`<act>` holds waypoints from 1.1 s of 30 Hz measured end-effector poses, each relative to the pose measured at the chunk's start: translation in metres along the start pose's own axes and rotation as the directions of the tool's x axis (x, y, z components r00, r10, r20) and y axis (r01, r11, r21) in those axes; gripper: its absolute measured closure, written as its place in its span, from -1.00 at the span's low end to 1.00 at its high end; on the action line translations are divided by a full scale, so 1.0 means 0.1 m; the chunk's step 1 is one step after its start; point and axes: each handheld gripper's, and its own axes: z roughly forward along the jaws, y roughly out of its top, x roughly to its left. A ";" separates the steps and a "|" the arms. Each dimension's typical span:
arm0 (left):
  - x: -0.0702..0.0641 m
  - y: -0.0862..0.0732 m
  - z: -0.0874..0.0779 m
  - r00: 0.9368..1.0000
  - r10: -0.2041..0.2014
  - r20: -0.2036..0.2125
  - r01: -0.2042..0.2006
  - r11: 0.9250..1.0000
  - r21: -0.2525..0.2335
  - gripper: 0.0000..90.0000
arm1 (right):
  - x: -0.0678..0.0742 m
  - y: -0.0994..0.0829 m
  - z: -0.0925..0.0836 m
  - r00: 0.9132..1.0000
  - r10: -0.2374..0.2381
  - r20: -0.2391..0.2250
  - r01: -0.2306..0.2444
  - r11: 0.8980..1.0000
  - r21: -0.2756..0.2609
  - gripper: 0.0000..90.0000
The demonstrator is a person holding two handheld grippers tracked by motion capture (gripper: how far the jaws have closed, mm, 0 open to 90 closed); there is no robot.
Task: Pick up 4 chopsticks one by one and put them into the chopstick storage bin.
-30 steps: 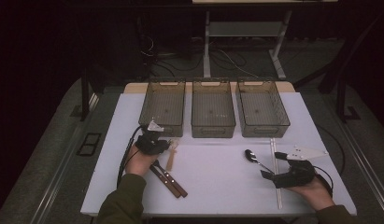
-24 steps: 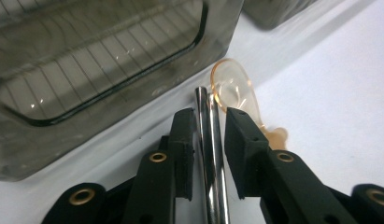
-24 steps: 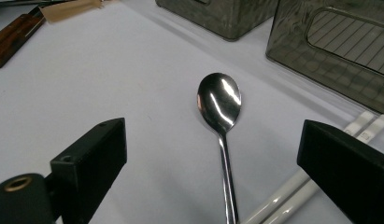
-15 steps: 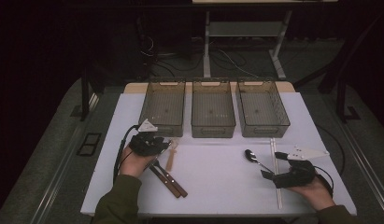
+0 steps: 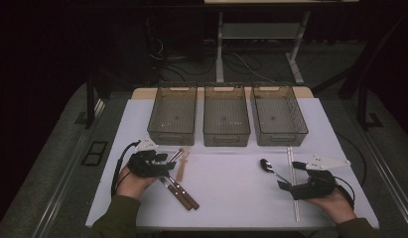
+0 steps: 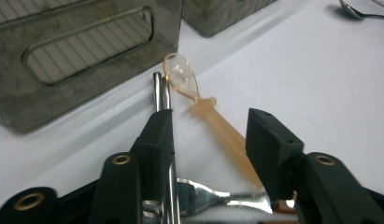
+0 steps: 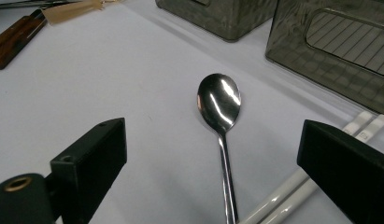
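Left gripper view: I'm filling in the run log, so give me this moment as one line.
left gripper: open, jaws just been opening, straddling amber plastic spoon | right gripper: open, straddling metal spoon | three bins: empty

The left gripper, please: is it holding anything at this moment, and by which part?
Nothing is held: the left gripper stands open, having just been opening, with the translucent amber plastic spoon lying loose between its jaws on the table.

No legible text, label, brand, number or sign appears on any surface. A small dark mark stands near the end of one white chopstick beside the metal spoon; it may be a printed logo, but it is too small to read.
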 end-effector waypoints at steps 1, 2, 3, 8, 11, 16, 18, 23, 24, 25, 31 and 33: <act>0.00 -0.02 -0.02 1.000 -0.001 -0.005 0.001 1.000 0.000 0.08 | 0.00 0.00 0.00 1.000 -0.001 0.000 0.001 1.000 0.000 -0.82; 0.01 -0.05 -0.04 1.000 -0.007 -0.008 0.007 1.000 -0.005 0.06 | 0.00 0.00 0.00 1.000 -0.001 0.000 0.001 1.000 0.000 -0.82; 0.01 -0.07 -0.06 1.000 -0.010 -0.012 0.010 1.000 -0.008 0.05 | 0.00 0.00 0.00 1.000 -0.001 0.000 0.001 1.000 -0.001 -0.82; 0.03 -0.19 -0.17 0.999 -0.027 -0.031 0.026 0.999 -0.028 -0.05 | 0.00 0.00 0.00 1.000 0.000 0.000 0.000 1.000 -0.001 -0.82; 0.04 -0.27 -0.22 0.999 -0.034 -0.041 0.033 0.999 -0.032 -0.09 | 0.00 0.00 0.00 1.000 0.000 0.001 0.000 1.000 -0.001 -0.82; 0.04 -0.36 -0.30 0.998 -0.046 -0.052 0.044 0.998 -0.038 -0.12 | 0.00 0.00 0.00 1.000 0.000 0.001 0.000 1.000 0.000 -0.82; 0.04 -0.39 -0.32 0.998 -0.043 -0.055 0.041 0.998 -0.043 -0.12 | 0.00 0.00 0.00 1.000 -0.001 0.000 0.001 1.000 0.000 -0.82; 0.04 -0.47 -0.38 0.997 -0.059 -0.055 0.056 0.997 -0.050 -0.11 | 0.01 0.00 0.01 1.000 0.002 -0.001 -0.002 1.000 0.001 -0.82; 0.04 -0.49 -0.39 0.996 -0.062 -0.057 0.059 0.997 -0.052 -0.09 | 0.00 0.00 0.01 1.000 0.002 -0.001 -0.002 1.000 0.001 -0.82; 0.04 -0.52 -0.40 0.996 -0.068 -0.059 0.065 0.997 -0.050 -0.08 | 0.00 0.00 0.01 1.000 0.003 -0.001 -0.003 1.000 0.001 -0.82; 0.07 -0.59 -0.44 0.995 -0.078 -0.064 0.076 0.996 -0.040 0.21 | 0.00 0.00 0.00 1.000 0.004 0.001 -0.004 1.000 0.000 -0.82; 0.07 -0.60 -0.43 0.995 -0.078 -0.063 0.076 0.997 -0.034 0.34 | 0.00 0.00 0.00 1.000 0.002 0.001 -0.002 1.000 -0.002 -0.82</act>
